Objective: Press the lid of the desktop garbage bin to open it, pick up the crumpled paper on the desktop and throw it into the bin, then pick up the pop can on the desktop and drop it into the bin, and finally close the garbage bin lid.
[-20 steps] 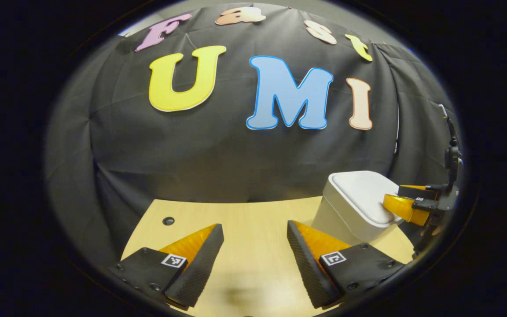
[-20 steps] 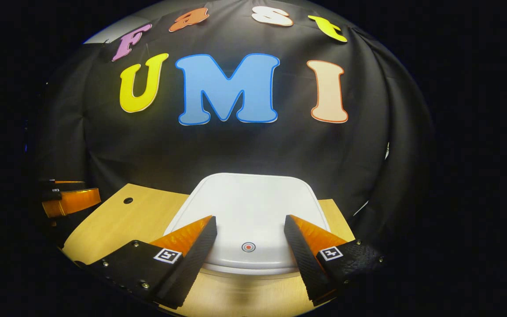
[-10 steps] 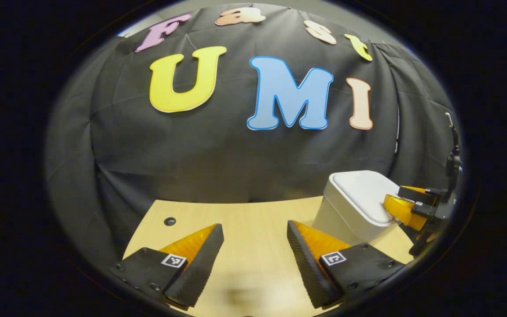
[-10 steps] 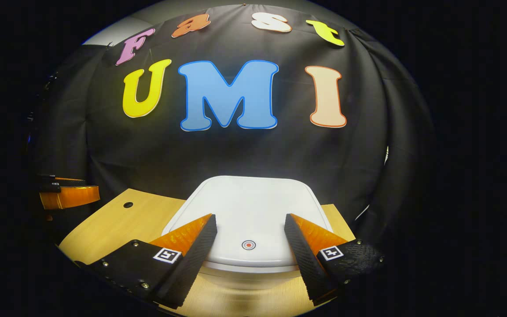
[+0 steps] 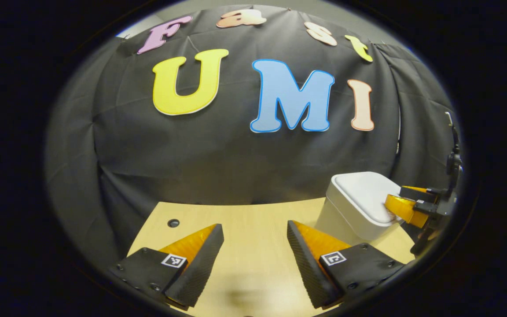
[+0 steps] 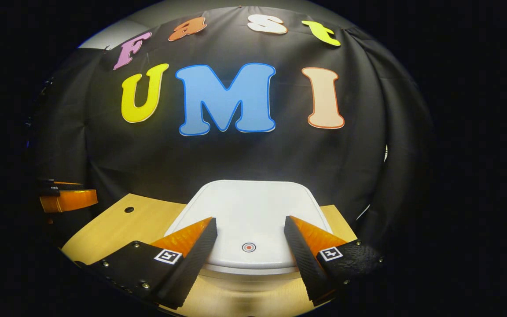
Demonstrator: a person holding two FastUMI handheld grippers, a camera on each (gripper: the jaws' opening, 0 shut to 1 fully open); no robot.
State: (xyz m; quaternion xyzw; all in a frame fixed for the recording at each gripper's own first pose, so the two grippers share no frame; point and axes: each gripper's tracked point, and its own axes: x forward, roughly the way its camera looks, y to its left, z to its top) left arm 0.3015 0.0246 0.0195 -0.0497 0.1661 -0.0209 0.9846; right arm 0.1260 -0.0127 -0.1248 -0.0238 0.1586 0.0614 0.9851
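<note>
The white garbage bin (image 6: 253, 211) stands on the wooden desktop (image 6: 117, 224) with its lid down; a small red round mark (image 6: 248, 247) sits near the lid's front edge. My right gripper (image 6: 250, 224) hovers open just over the front of the lid, one finger on each side of the mark, nothing between them. In the left gripper view the bin (image 5: 359, 207) stands at the far right with the right gripper (image 5: 405, 203) over its near edge. My left gripper (image 5: 255, 231) hangs open above bare desktop (image 5: 244, 220), holding nothing.
The black cloth wall rises right behind the desk and the bin. A small round hole (image 5: 173, 223) lies in the desktop at the back left. The left gripper's fingers (image 6: 68, 199) show at the left edge of the right gripper view.
The right gripper shifted slightly over the bin's lid, which stays down. The left gripper barely moved.
</note>
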